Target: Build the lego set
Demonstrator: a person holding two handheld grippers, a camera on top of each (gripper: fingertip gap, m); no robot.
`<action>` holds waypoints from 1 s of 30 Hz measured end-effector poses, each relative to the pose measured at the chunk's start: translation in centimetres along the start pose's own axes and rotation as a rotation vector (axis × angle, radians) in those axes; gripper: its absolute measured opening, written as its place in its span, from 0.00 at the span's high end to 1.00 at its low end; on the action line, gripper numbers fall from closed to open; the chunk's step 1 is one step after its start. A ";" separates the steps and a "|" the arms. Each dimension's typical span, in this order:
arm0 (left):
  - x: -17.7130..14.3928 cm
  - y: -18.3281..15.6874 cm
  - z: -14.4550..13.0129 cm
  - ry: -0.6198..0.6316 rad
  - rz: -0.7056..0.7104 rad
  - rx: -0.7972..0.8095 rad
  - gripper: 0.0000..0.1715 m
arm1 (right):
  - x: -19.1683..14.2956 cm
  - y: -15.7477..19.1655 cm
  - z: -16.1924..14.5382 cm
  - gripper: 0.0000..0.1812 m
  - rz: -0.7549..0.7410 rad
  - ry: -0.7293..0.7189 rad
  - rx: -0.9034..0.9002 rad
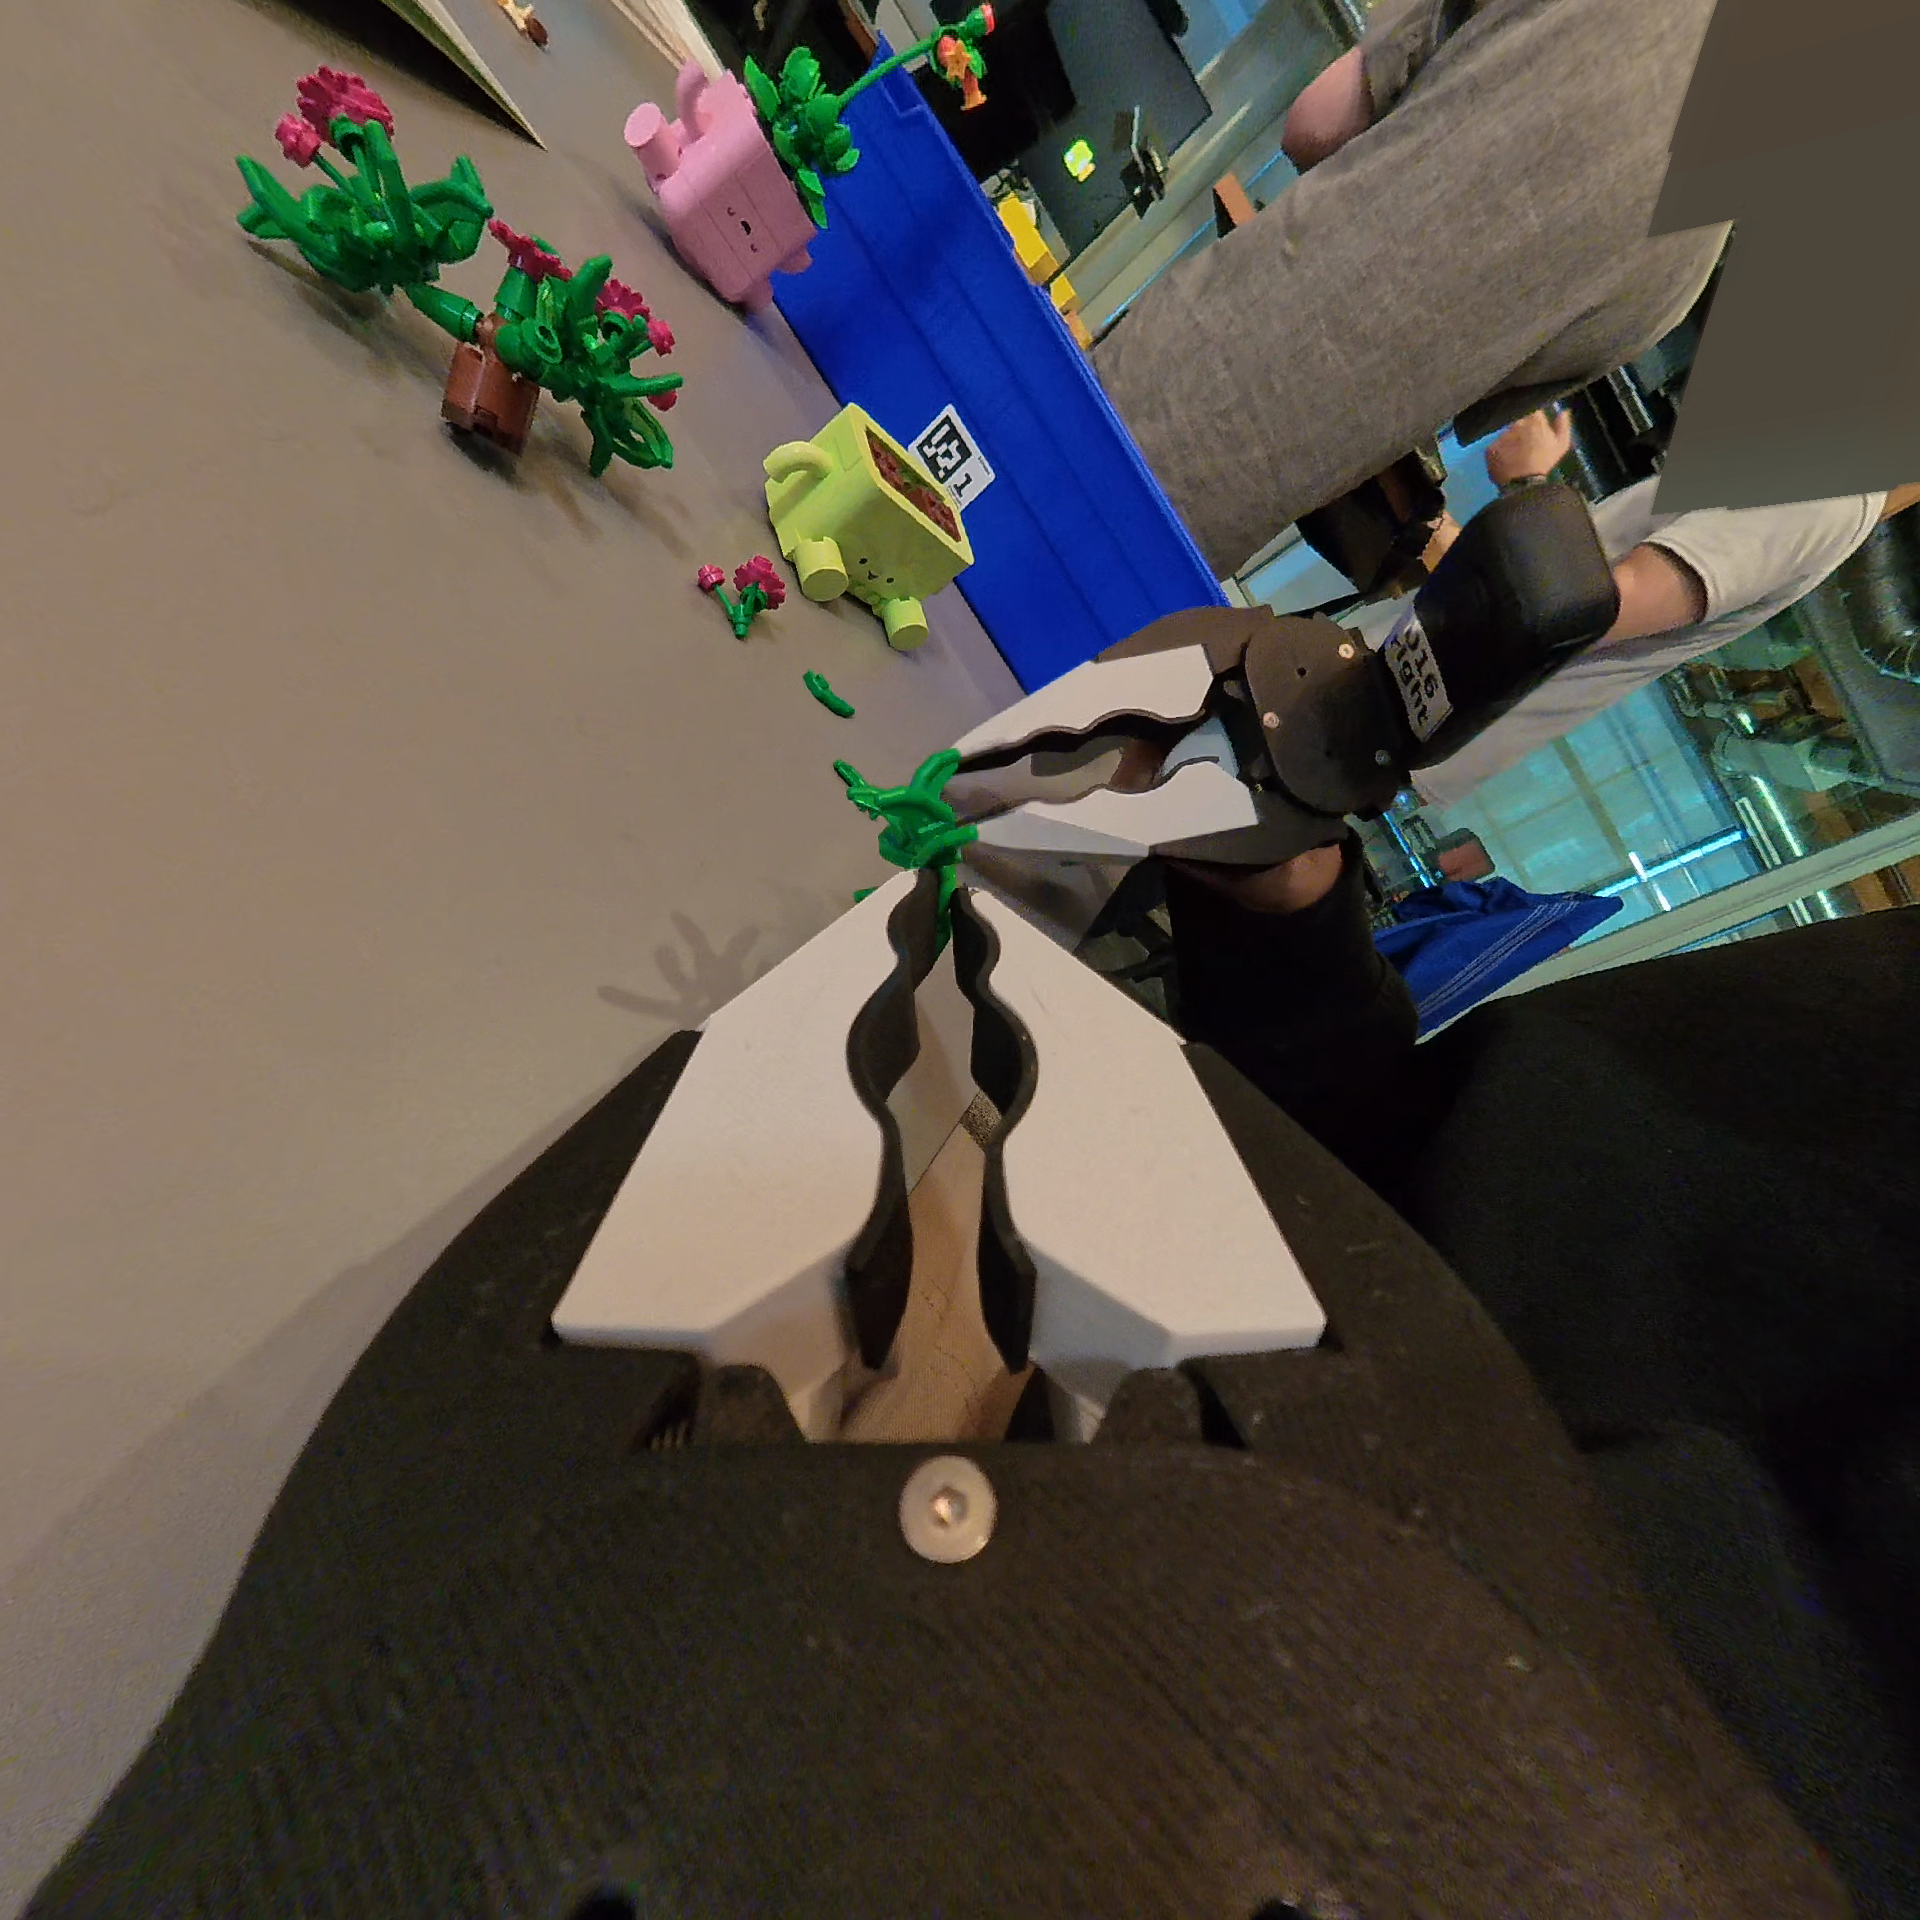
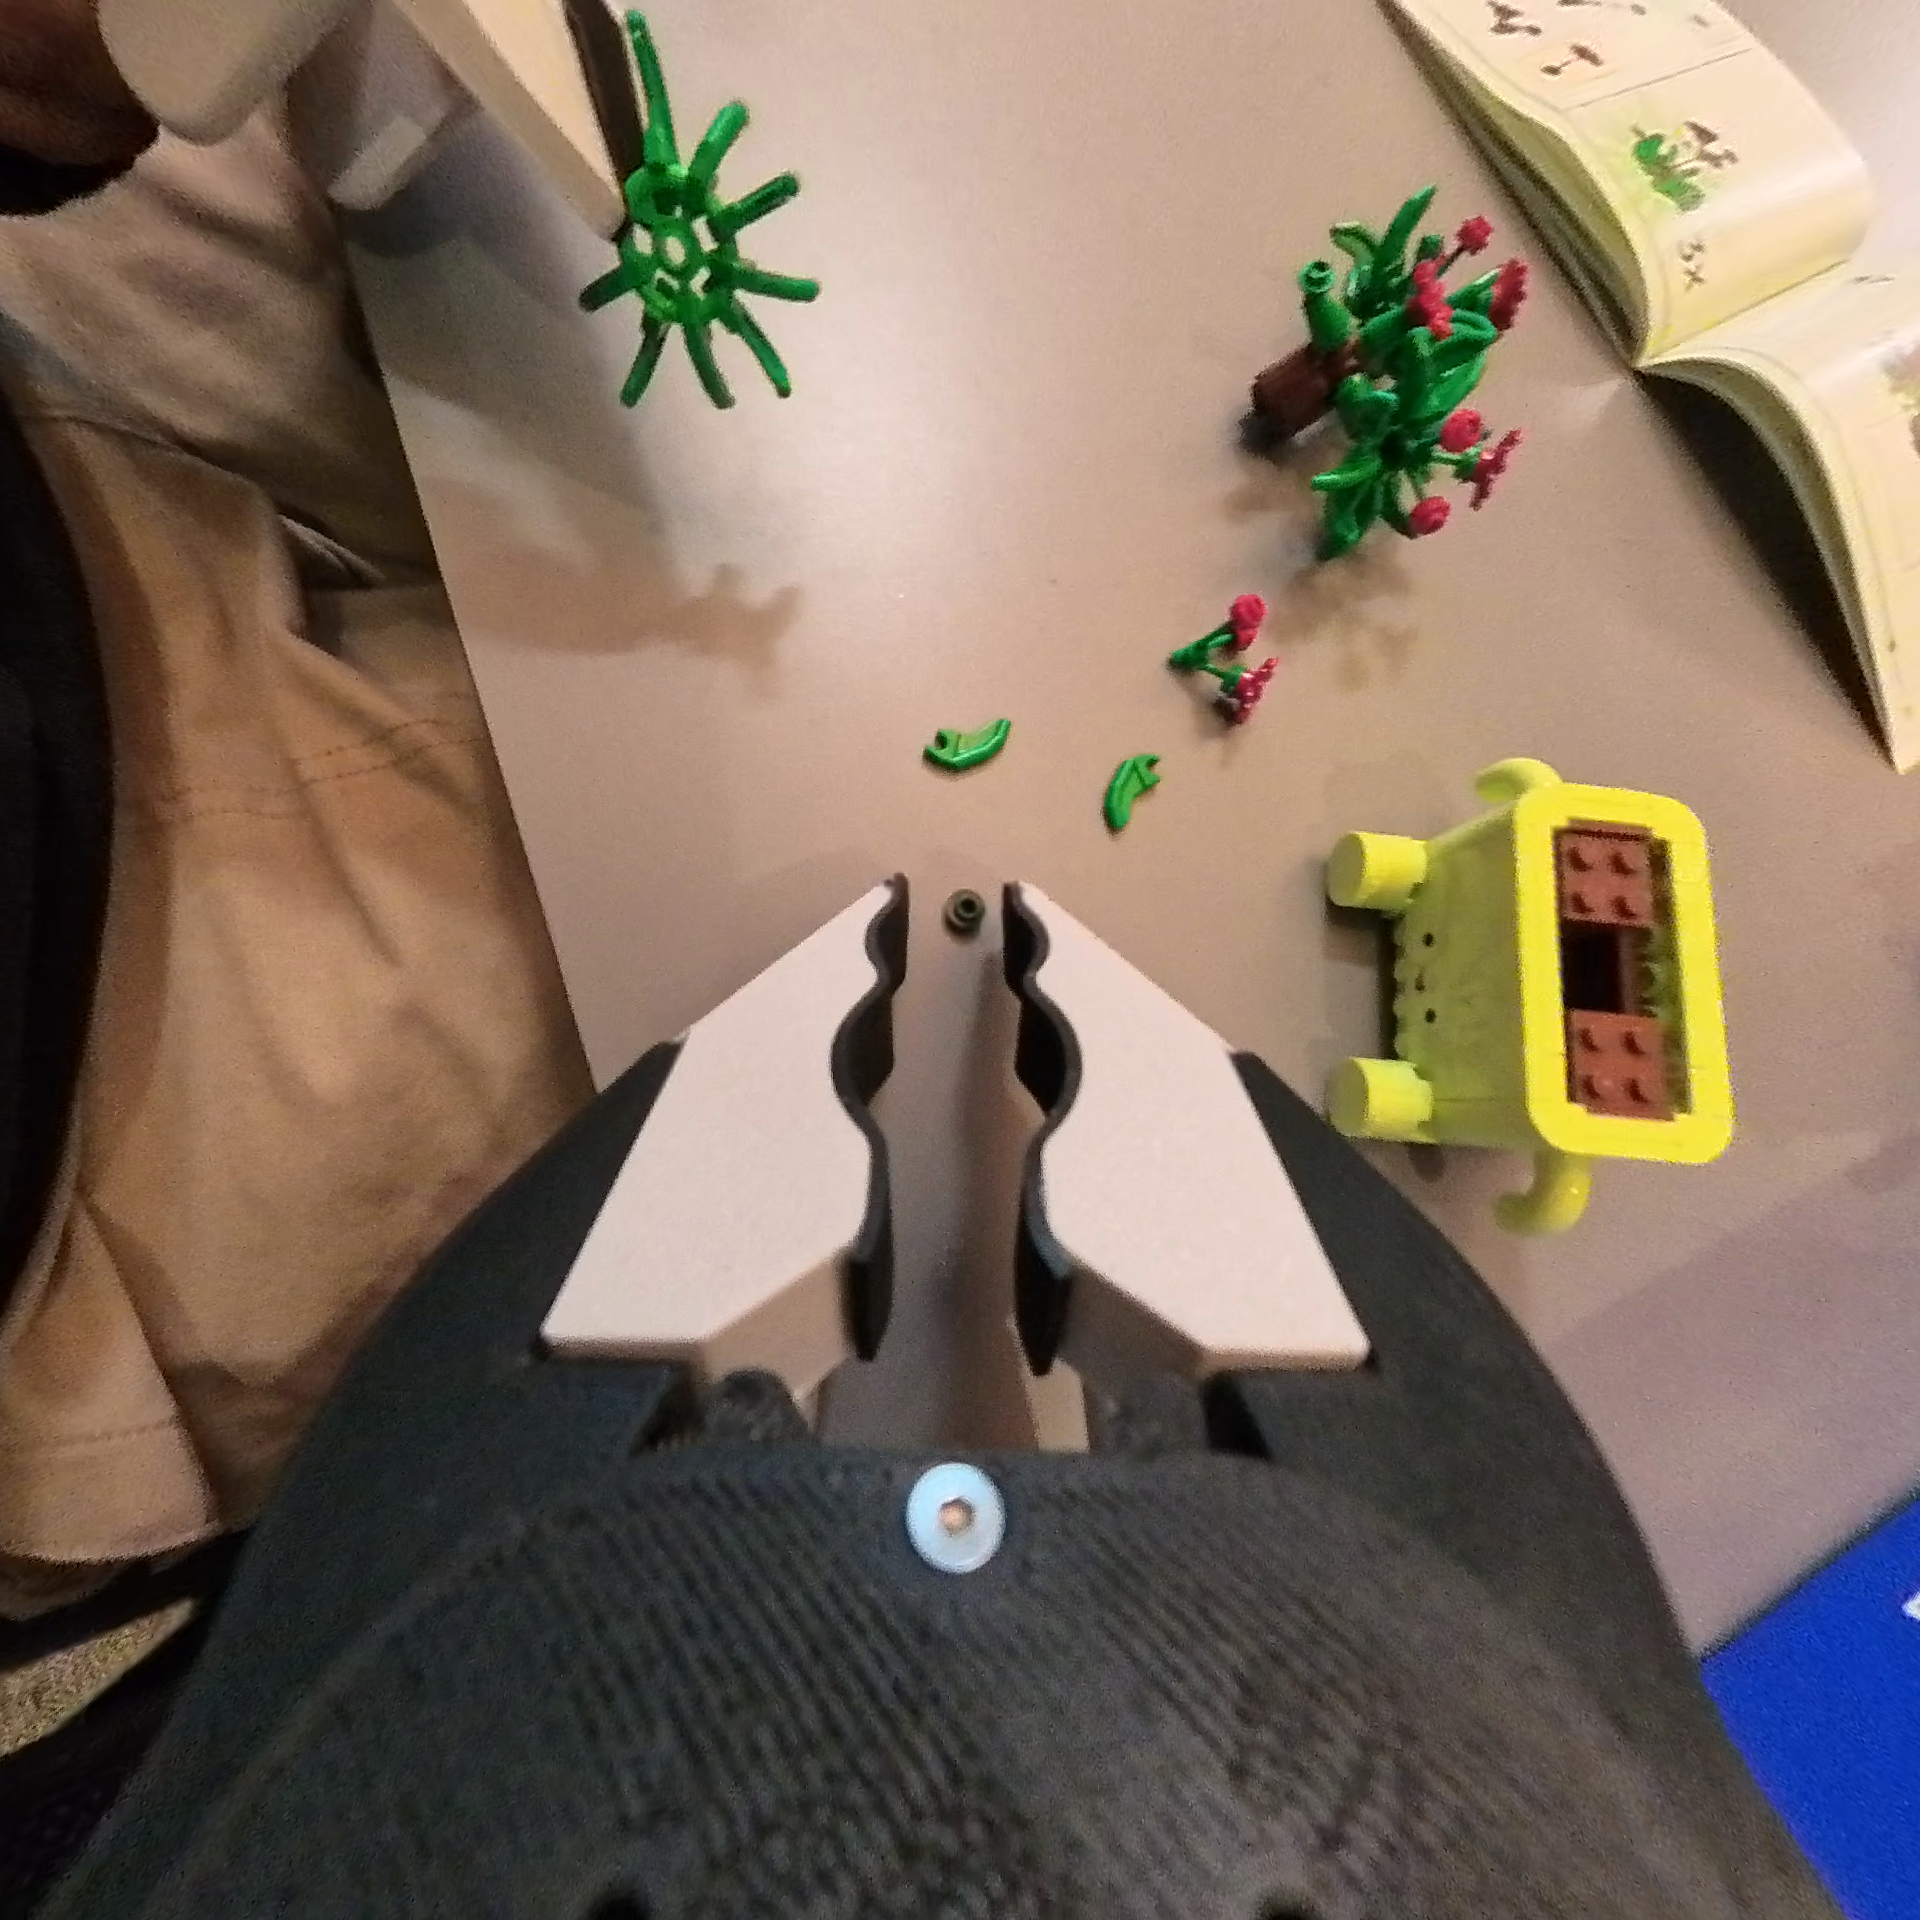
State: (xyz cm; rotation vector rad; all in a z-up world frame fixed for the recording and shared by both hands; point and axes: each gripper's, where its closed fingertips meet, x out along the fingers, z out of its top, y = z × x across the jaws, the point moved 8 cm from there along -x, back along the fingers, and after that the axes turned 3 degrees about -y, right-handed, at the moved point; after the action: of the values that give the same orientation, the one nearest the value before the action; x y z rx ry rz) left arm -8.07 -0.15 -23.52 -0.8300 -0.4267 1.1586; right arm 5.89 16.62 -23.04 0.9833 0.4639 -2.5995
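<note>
Printed marker tag (image 1: 952,455) on blue bin (image 1: 966,343); label (image 1: 1419,665) on right gripper (image 1: 961,805).

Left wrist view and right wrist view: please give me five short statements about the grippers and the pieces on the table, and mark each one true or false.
1. The left gripper is shut on a green leaf piece. True.
2. The right gripper holds a red flower. False: it is open, and only a small dark piece shows between its fingertips.
3. The yellow-green pot lies on its side. True.
4. The pink pot is empty. False: green leaves stick out of it.
5. Two loose green leaves lie on the table ahead of the right gripper. True.
</note>
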 end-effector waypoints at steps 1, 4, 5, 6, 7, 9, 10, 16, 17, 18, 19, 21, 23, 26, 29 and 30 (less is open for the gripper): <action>0.0 0.0 0.0 0.000 -0.001 -0.001 1.00 | -0.1 -0.2 0.0 0.91 -0.001 -0.013 0.019; 0.1 0.0 0.0 0.001 -0.004 -0.002 1.00 | -0.2 -0.6 -0.1 0.91 0.020 -0.046 0.099; 0.1 0.0 0.0 0.002 -0.005 -0.002 1.00 | -0.2 -0.8 -0.2 0.92 0.030 -0.052 0.124; 0.1 0.0 0.0 0.003 -0.005 -0.002 1.00 | -0.1 -0.8 -0.3 0.92 0.042 -0.056 0.146; 0.1 0.0 0.0 0.003 -0.005 -0.003 1.00 | -0.1 -0.9 -0.4 0.92 0.053 -0.058 0.164; 0.1 0.1 -0.1 0.003 -0.006 -0.005 1.00 | 0.0 -1.0 -0.6 0.95 0.073 -0.056 0.184; 0.0 0.1 -0.1 0.003 -0.006 -0.006 1.00 | 0.1 -1.0 -0.7 0.95 0.083 -0.055 0.189; 0.1 0.1 -0.1 0.008 -0.008 -0.007 1.00 | 0.5 -0.9 -0.9 0.95 0.086 -0.041 0.192; 0.2 0.1 -0.1 0.009 -0.008 -0.007 1.00 | 0.5 -0.9 -0.9 0.96 0.089 -0.040 0.192; 0.2 0.1 -0.1 0.011 -0.008 -0.008 1.00 | 0.5 -0.9 -1.0 0.97 0.094 -0.038 0.193; 0.2 0.1 -0.1 0.013 -0.008 -0.008 1.00 | 0.4 -0.9 -1.0 0.97 0.095 -0.037 0.194; 0.3 0.2 -0.1 0.016 -0.006 -0.009 1.00 | 0.3 -1.0 -1.0 0.97 0.087 -0.043 0.199; 0.4 0.2 -0.1 0.018 -0.004 -0.014 1.00 | 0.2 -0.9 -0.4 0.97 0.090 -0.089 0.194; 0.5 0.1 0.1 -0.008 -0.045 -0.072 1.00 | -0.2 0.0 2.0 0.97 0.112 -0.280 0.145; 0.8 -0.2 0.2 -0.027 -0.107 -0.140 1.00 | -0.5 2.0 5.0 0.97 0.111 -0.519 0.063; 1.0 -0.4 0.2 -0.028 -0.127 -0.153 1.00 | -0.5 2.5 5.6 0.97 0.085 -0.562 0.035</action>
State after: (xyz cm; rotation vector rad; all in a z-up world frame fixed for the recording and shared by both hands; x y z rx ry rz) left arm -7.57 0.76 -23.17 -0.9065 -0.5883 1.0303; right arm 4.07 12.19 -19.21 0.2418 0.2226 -2.6536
